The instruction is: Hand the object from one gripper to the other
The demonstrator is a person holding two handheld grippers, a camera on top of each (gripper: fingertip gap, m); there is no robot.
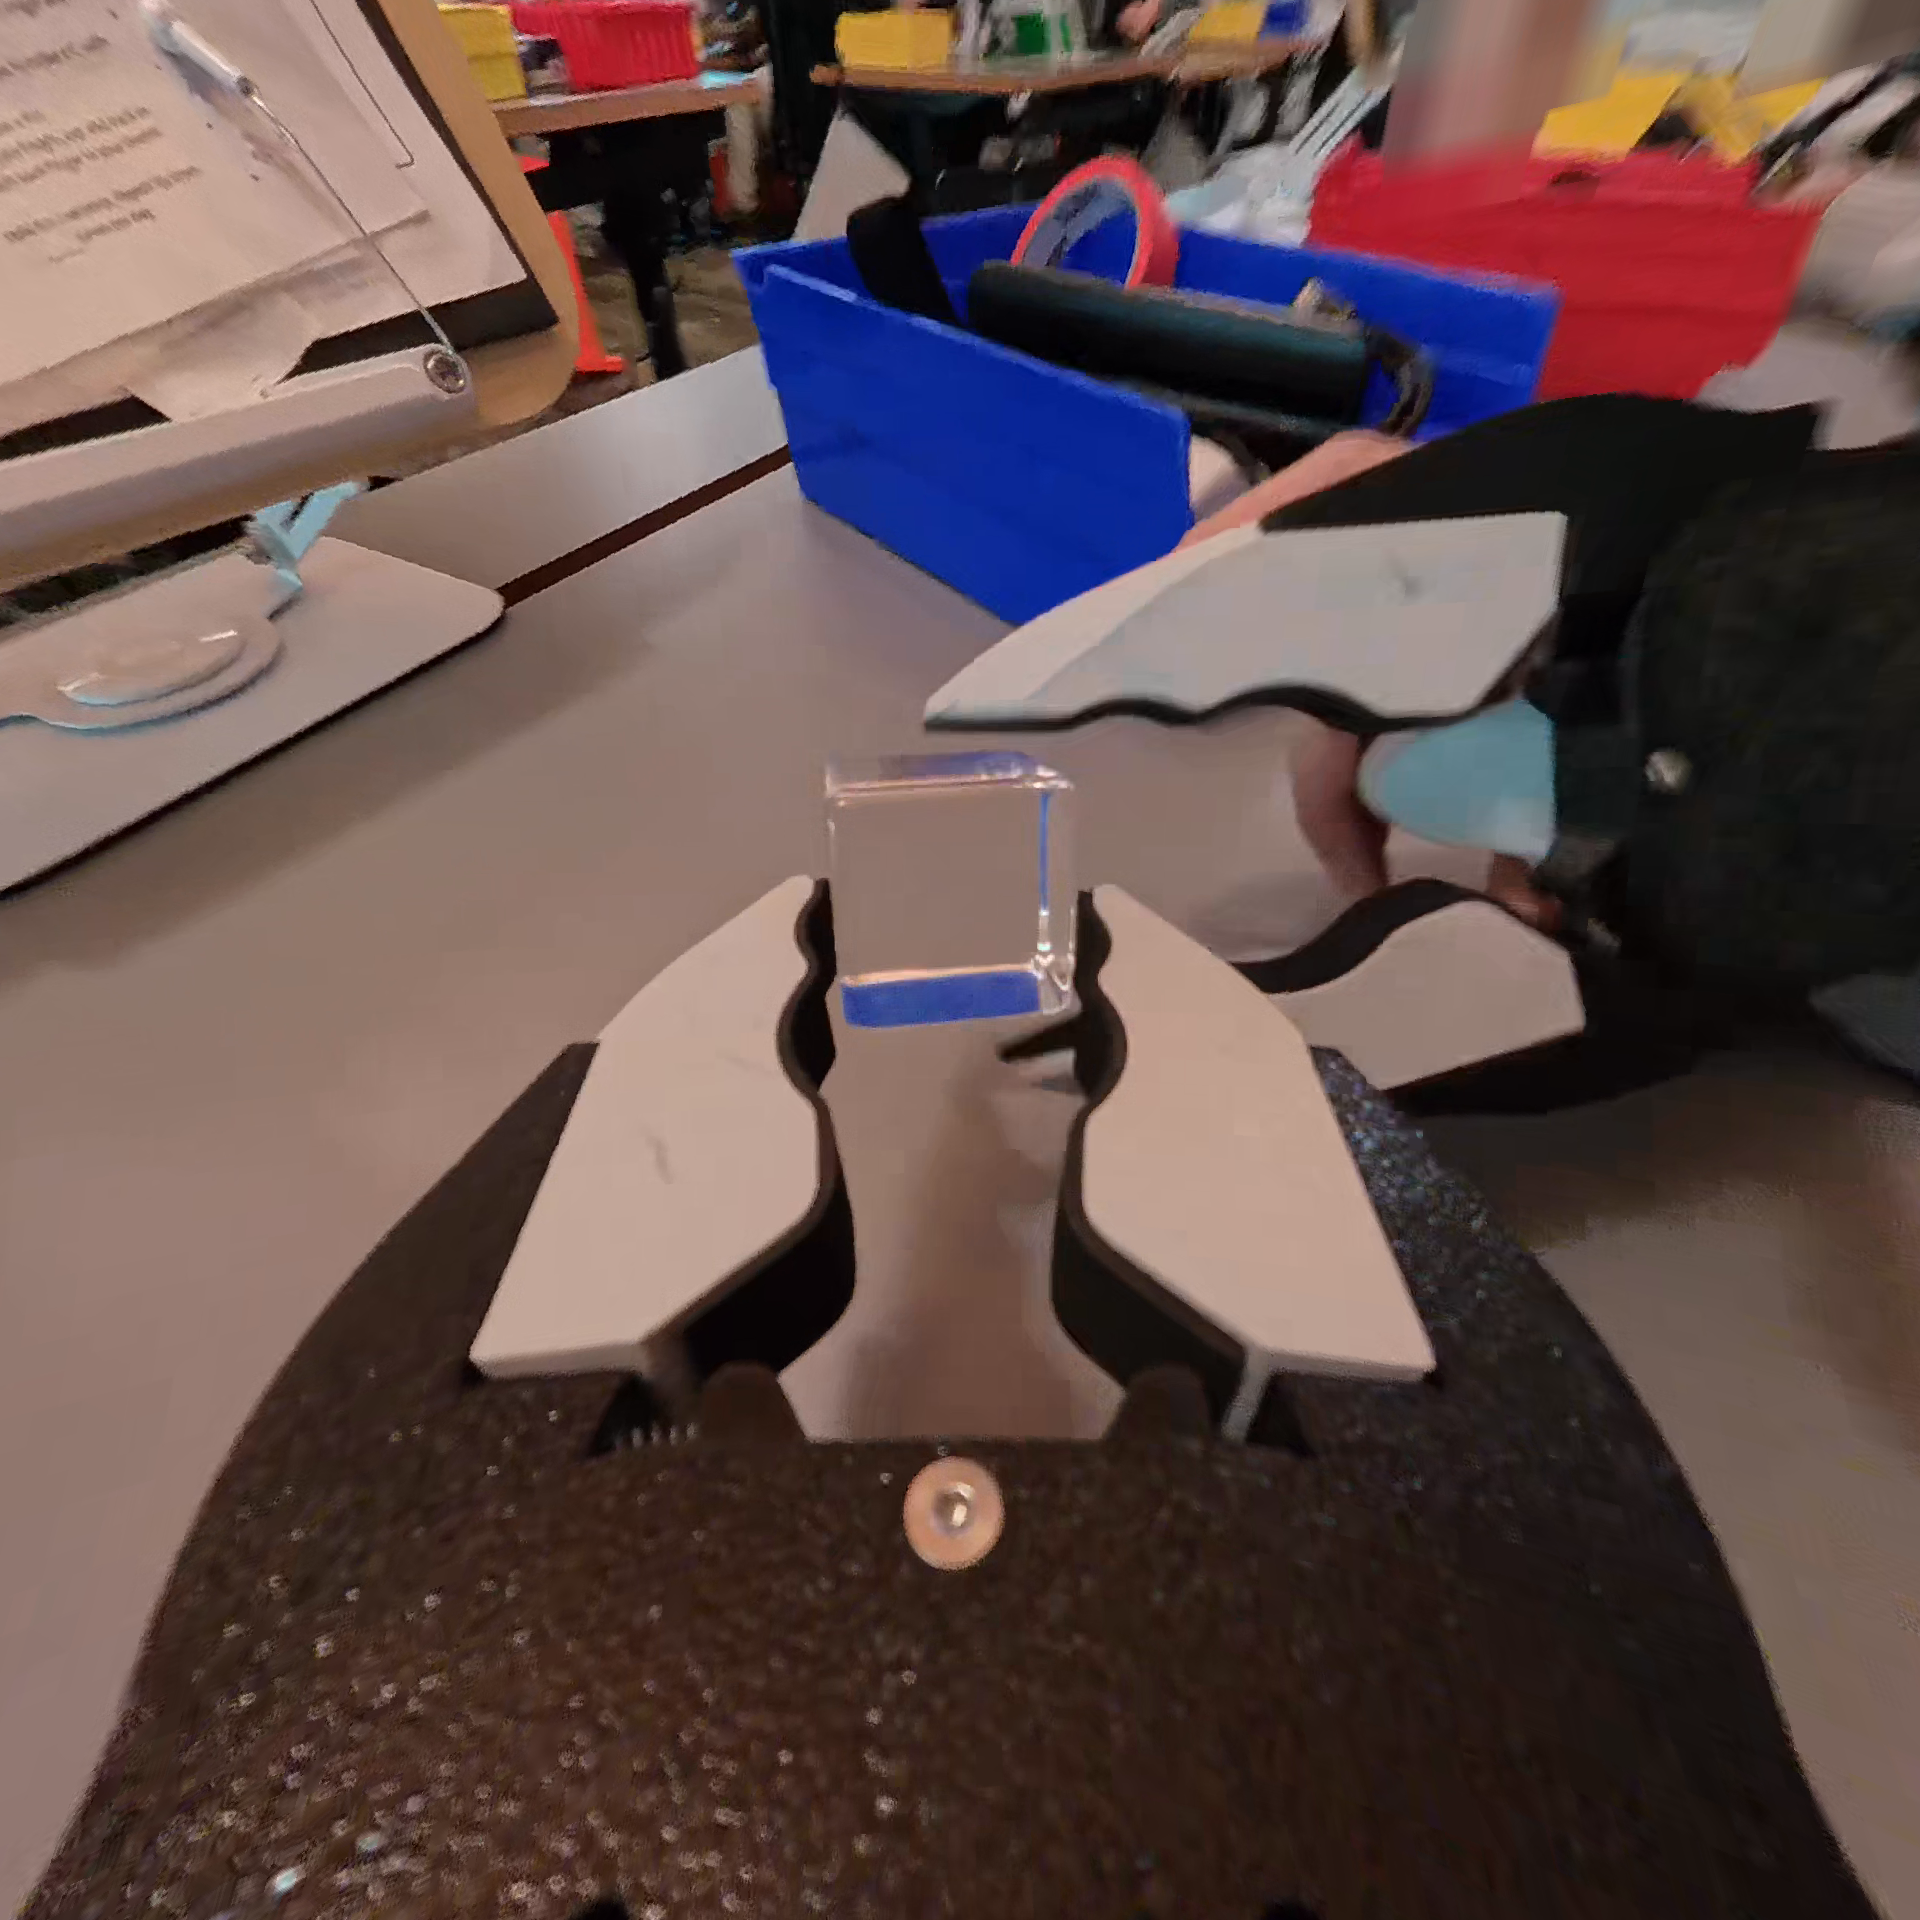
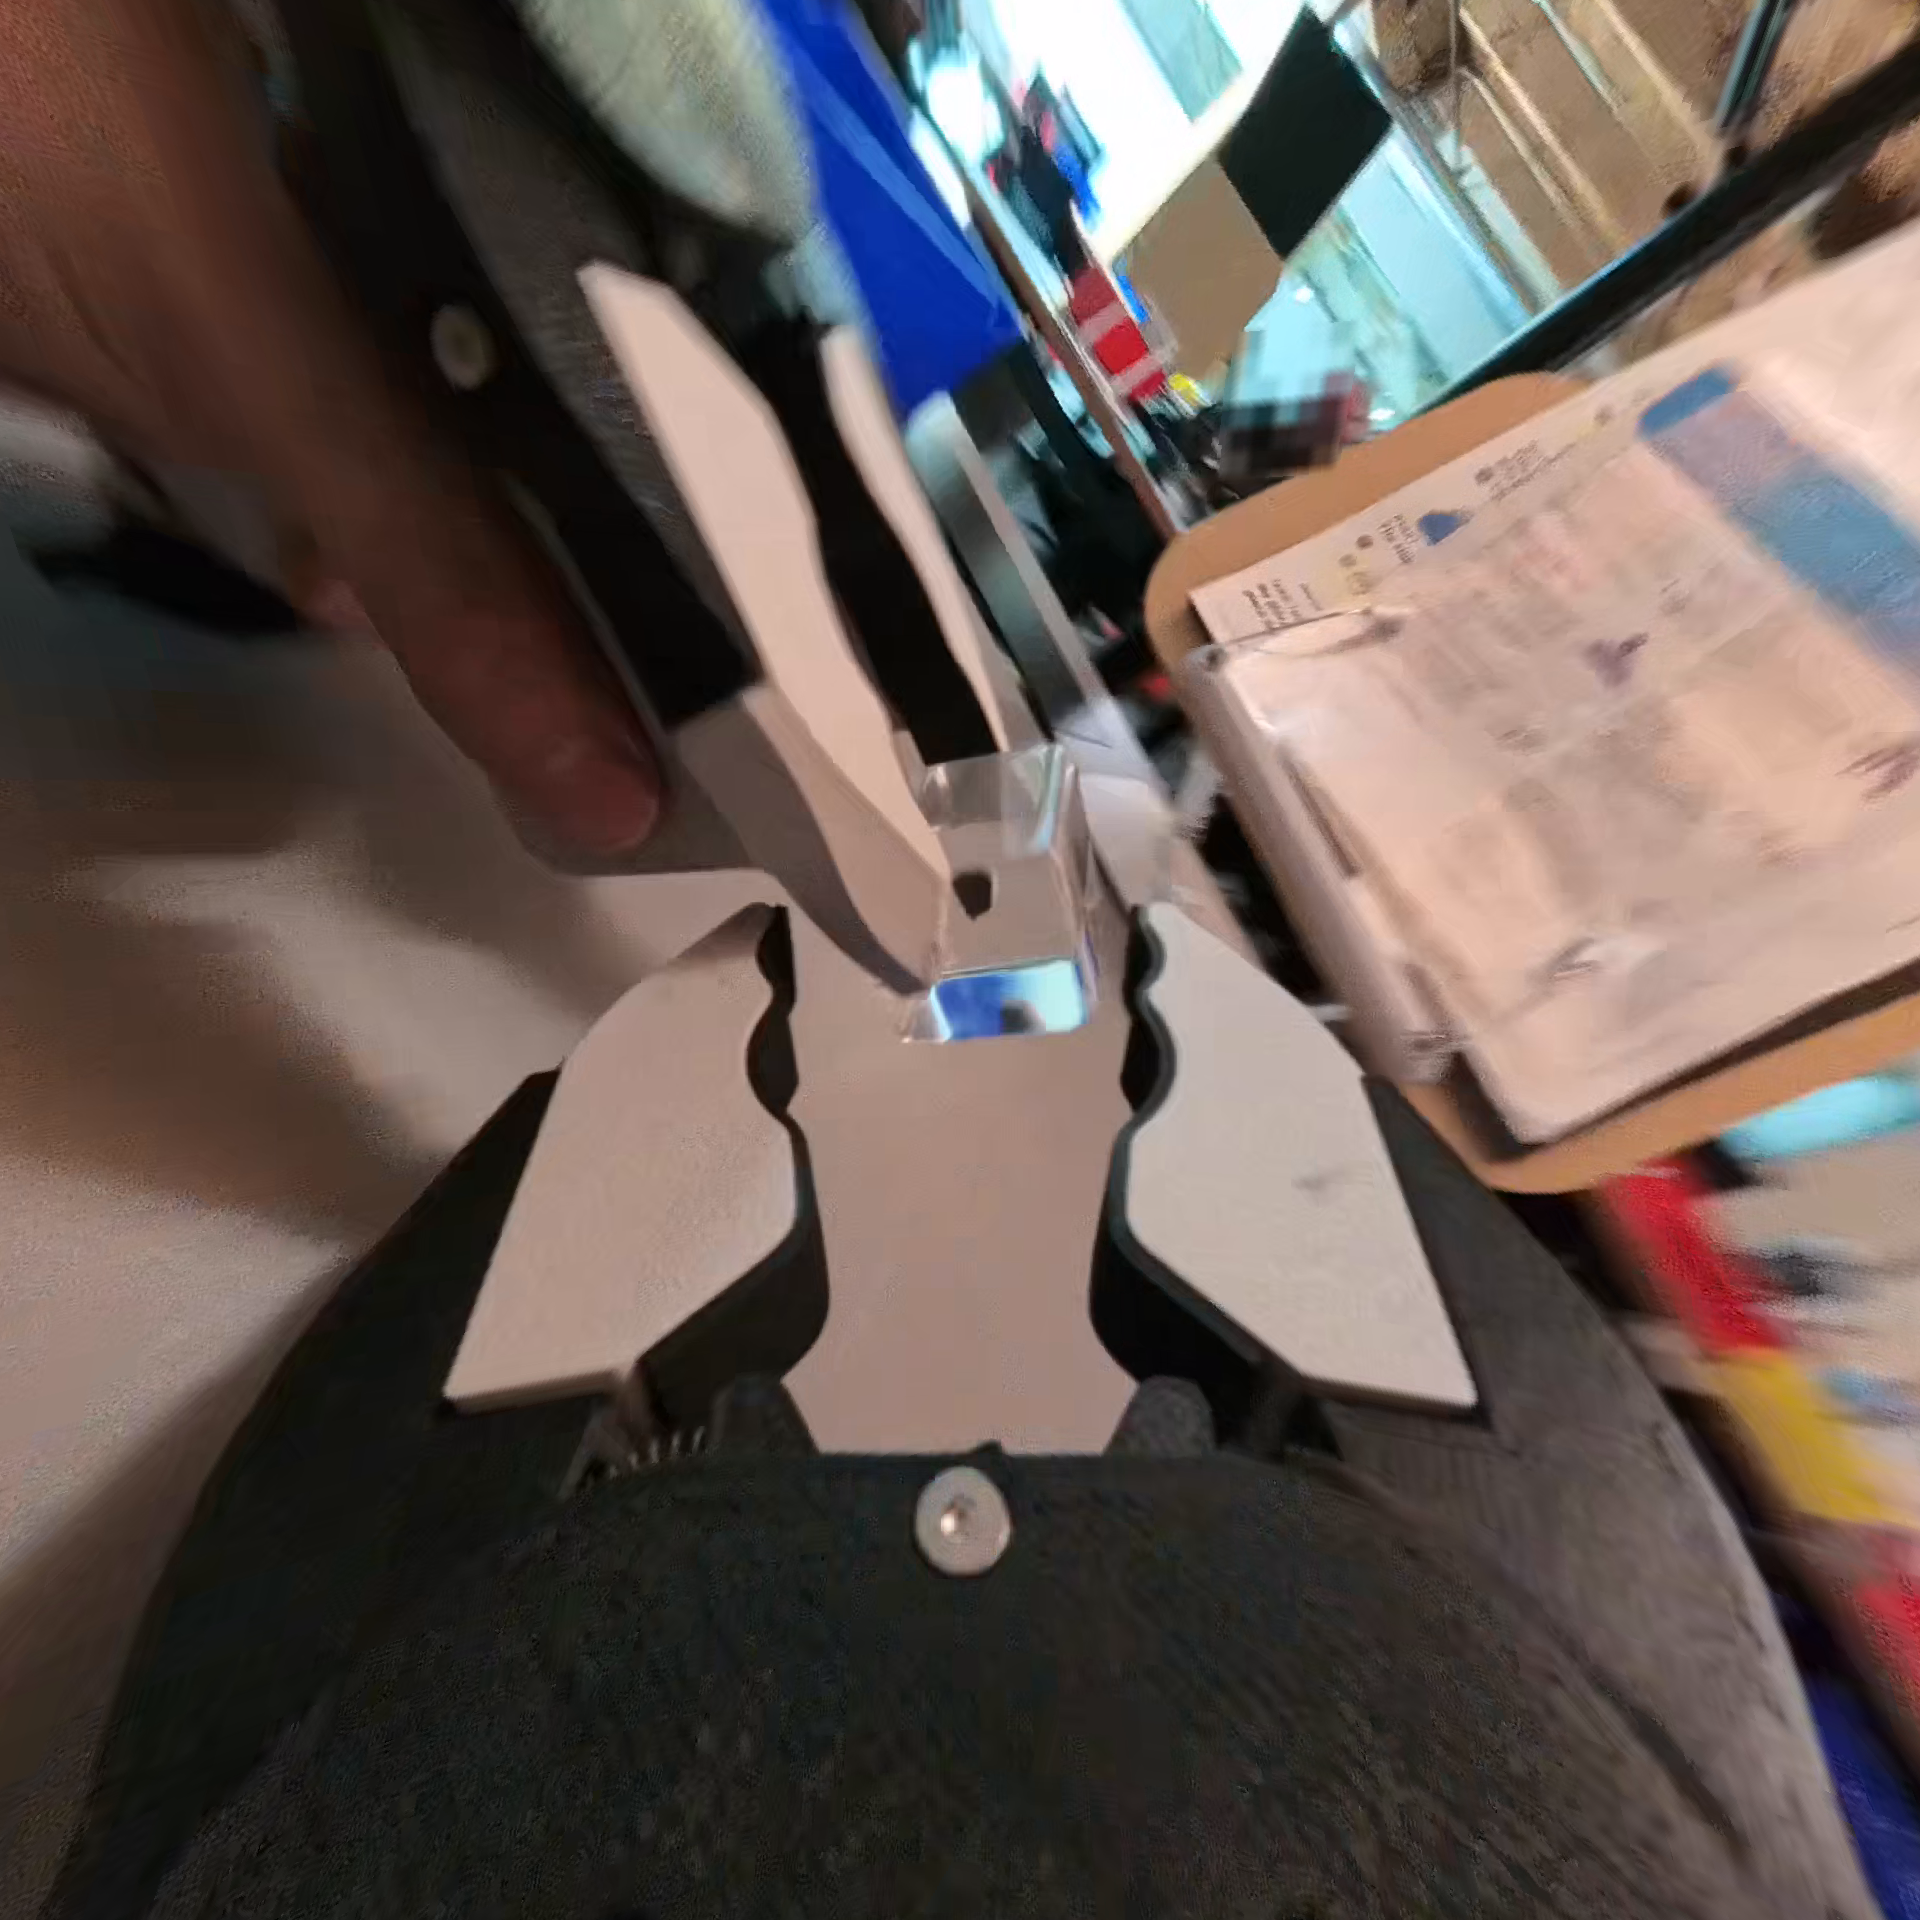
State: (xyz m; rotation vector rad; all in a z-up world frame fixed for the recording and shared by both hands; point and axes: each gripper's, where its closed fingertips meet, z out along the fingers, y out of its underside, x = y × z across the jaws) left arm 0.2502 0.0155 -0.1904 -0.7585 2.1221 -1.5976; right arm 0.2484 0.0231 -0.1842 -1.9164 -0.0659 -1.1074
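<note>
A clear acrylic cube (image 1: pixel 935 883) is held above the grey table (image 1: pixel 520 987) between the fingertips of my left gripper (image 1: pixel 951 914), which is shut on it. My right gripper (image 1: pixel 966 883) comes in from the right, turned on its side and open, with one finger above the cube and one below; they are not touching it. In the right wrist view the cube (image 2: pixel 1029 883) sits between the open tips of my right gripper (image 2: pixel 956 920). The left gripper (image 2: pixel 987 873) reaches in from the upper left, clamped on the cube.
A blue bin (image 1: pixel 987 468) with a red tape roll (image 1: pixel 1101 223) and black items stands behind the cube, with a red bin (image 1: pixel 1558 270) to its right. A document stand with papers (image 1: pixel 208 260) is at the left, and shows in the right wrist view (image 2: pixel 1558 727). A hand (image 2: pixel 364 520) grips the left gripper.
</note>
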